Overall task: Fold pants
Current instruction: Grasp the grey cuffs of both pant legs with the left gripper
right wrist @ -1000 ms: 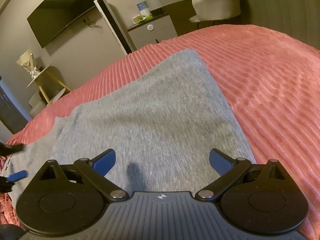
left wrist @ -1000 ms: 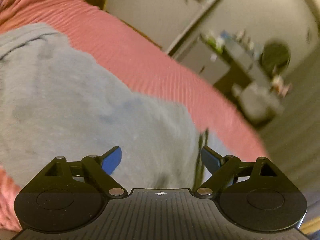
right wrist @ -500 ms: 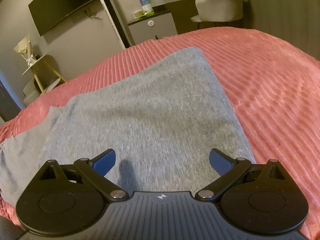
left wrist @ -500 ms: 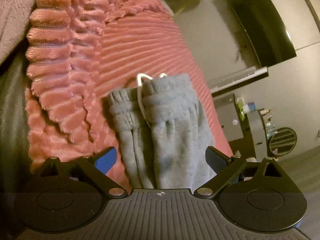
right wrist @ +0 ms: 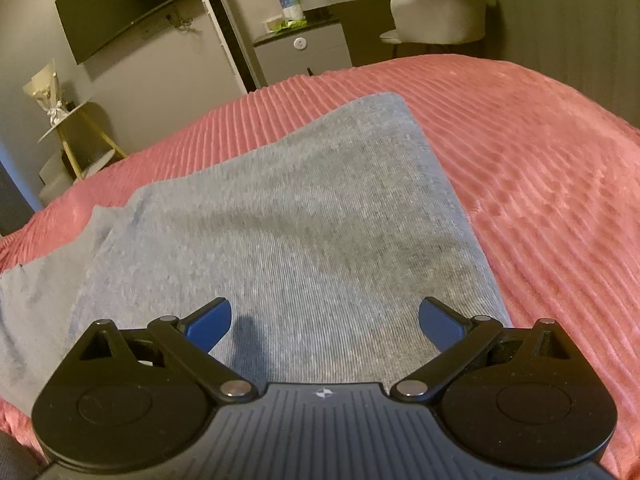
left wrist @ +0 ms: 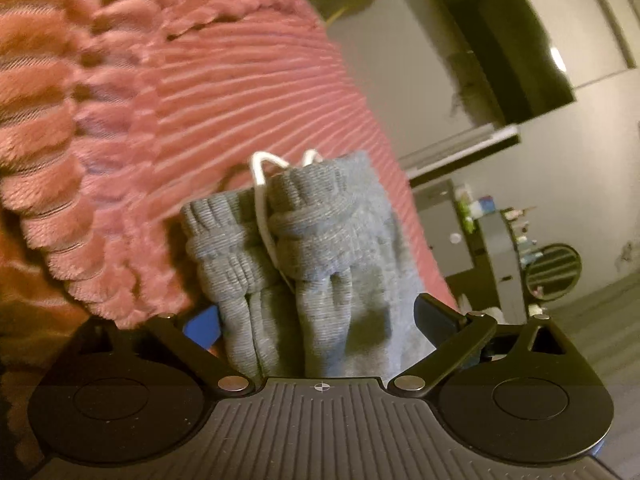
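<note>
- Pink ribbed bedspread (right wrist: 540, 152) covers the bed on which the work goes on; behind it at 11 o'clock hangs a dark wall screen (right wrist: 120, 4), and at 1 o'clock stands a pale chair (right wrist: 440, 12)
- The gray pants (right wrist: 280, 232) lie flat on the bedspread, their long axis running in the right wrist view from 8 o'clock up toward 1 o'clock, where a squared end stops short of the bed's far edge
- In the left wrist view the gathered waistband (left wrist: 304, 216) sits bunched at 12 o'clock, a white drawstring (left wrist: 262, 184) looping out of its top
- The left gripper (left wrist: 316, 322) has the cloth just below the waistband between its blue pads, which stand apart and press on nothing; its jaws have just been opening wider
- The right gripper (right wrist: 325, 320) hovers over the broad middle of the cloth, pads spread, nothing held
- The coming move likely turns on this: the waistband lies dead ahead of the left gripper, along its pointing line, so the left hand is the nearer one to close on that end and carry it lengthwise toward the far end
- A crumpled fold of bedspread (left wrist: 80, 200) rises at 9 o'clock, close to the left pad, and could be caught in a careless pinch
</note>
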Demonstrator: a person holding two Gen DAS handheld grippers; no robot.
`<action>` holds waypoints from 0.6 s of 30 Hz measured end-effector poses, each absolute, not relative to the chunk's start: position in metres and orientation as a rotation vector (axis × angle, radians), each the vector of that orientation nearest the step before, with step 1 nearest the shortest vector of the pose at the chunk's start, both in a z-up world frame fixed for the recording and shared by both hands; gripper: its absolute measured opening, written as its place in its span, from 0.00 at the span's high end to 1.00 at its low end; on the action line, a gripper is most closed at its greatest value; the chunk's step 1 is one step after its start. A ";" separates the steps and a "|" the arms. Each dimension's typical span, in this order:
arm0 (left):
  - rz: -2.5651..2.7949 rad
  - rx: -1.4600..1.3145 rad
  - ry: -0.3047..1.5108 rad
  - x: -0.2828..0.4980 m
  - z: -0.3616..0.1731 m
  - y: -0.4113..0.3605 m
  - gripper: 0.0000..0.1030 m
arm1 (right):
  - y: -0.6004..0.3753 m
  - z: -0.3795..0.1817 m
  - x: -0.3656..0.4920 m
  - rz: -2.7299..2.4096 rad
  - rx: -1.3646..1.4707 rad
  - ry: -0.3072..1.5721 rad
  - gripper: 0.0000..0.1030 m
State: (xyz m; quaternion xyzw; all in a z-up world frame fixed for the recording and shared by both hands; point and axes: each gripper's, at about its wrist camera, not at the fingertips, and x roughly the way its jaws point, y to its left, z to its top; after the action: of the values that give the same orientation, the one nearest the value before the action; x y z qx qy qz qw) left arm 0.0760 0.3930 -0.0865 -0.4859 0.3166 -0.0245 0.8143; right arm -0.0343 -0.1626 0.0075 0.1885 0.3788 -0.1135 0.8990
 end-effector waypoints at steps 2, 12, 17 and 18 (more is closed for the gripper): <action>-0.111 -1.027 0.599 0.073 -0.084 0.392 0.02 | -0.165 0.007 -0.035 -0.234 0.405 0.779 0.03; -0.050 -0.971 0.682 0.101 -0.093 0.383 0.02 | -0.165 0.007 -0.036 -0.238 0.418 0.772 0.03; -0.049 -0.978 0.672 0.113 -0.086 0.373 0.02 | -0.166 0.008 -0.036 -0.237 0.422 0.771 0.03; -0.060 -0.991 0.663 0.115 -0.086 0.373 0.02 | -0.167 0.008 -0.037 -0.236 0.426 0.769 0.03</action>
State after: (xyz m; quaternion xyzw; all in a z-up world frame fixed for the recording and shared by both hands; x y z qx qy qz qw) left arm 0.1150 0.3734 -0.0864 -0.4666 0.3123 -0.0285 0.8270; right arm -0.0368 -0.1670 0.0077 0.2056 0.3714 -0.1139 0.8982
